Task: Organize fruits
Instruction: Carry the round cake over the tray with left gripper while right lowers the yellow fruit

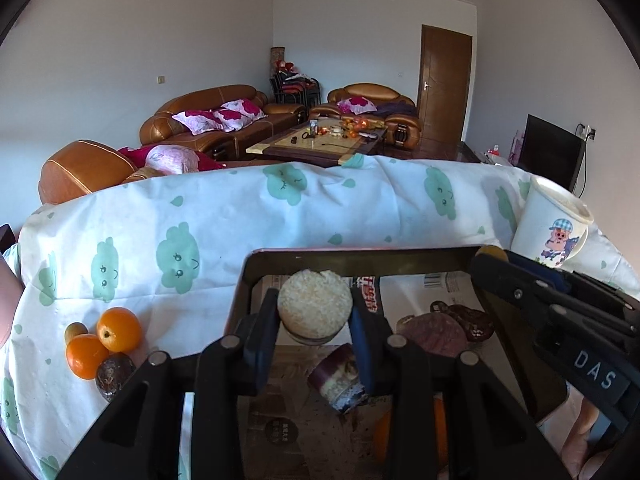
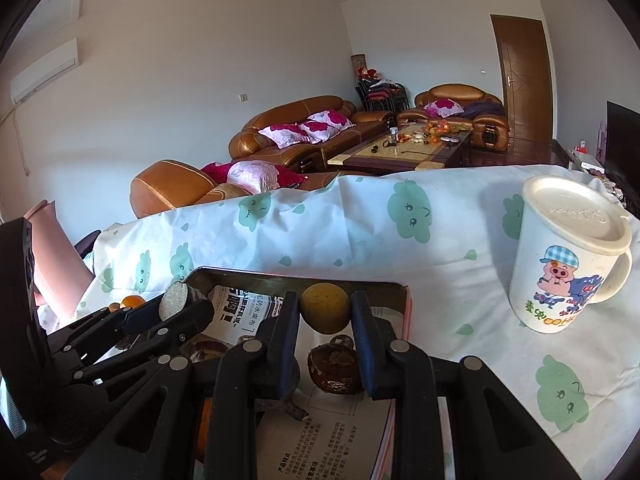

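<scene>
My left gripper [image 1: 315, 320] is shut on a short sugarcane piece [image 1: 315, 309], its pale cut end facing me, held above a dark tray [image 1: 360, 258] lined with printed paper. Another sugarcane piece [image 1: 340, 380] and dark fruits [image 1: 434, 330] lie in the tray. My right gripper [image 2: 325, 312] is shut on a small yellow-brown round fruit [image 2: 325, 307] over the same tray [image 2: 304, 278]; a dark brown fruit [image 2: 334, 368] lies below it. The left gripper with its sugarcane piece [image 2: 176, 300] shows at the left in the right wrist view. Two oranges [image 1: 104, 340] and two small fruits sit on the cloth left of the tray.
A white lidded pig mug [image 2: 572, 256] stands on the cloud-print tablecloth [image 1: 240, 220] right of the tray; it also shows in the left wrist view [image 1: 552, 220]. Brown sofas and a coffee table [image 1: 320, 144] lie beyond the table's far edge.
</scene>
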`<action>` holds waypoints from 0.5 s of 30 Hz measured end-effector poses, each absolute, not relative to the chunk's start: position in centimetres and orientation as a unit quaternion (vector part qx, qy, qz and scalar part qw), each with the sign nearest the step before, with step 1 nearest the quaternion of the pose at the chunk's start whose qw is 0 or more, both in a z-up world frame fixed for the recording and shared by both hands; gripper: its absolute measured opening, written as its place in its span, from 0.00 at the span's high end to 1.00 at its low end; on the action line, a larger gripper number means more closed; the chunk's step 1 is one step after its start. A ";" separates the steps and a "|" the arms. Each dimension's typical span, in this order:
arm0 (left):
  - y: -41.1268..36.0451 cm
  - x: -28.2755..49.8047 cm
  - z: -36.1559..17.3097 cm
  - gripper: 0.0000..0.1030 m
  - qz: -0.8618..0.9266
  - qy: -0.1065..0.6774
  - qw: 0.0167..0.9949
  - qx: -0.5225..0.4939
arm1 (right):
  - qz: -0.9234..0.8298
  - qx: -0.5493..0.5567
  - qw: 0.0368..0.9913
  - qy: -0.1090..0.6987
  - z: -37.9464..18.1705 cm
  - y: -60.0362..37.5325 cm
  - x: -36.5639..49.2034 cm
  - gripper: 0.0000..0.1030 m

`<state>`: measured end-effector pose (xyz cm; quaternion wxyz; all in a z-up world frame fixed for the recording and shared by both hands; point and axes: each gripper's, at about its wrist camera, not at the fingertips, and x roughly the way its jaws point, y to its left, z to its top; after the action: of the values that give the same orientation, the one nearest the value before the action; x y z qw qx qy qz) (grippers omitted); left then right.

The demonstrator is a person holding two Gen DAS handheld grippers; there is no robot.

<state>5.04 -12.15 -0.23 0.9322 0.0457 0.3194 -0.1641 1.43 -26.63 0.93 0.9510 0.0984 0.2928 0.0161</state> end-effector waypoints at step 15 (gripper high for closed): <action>-12.2 5.2 -0.4 0.44 -0.151 0.320 0.934 0.052 | 0.030 0.130 0.937 0.322 -0.4 -26.4 2.0 0.69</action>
<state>5.20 -12.24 -0.44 0.9339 0.0521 0.3197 -0.1511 1.98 -26.44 -0.44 0.9374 0.1295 0.3218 0.0302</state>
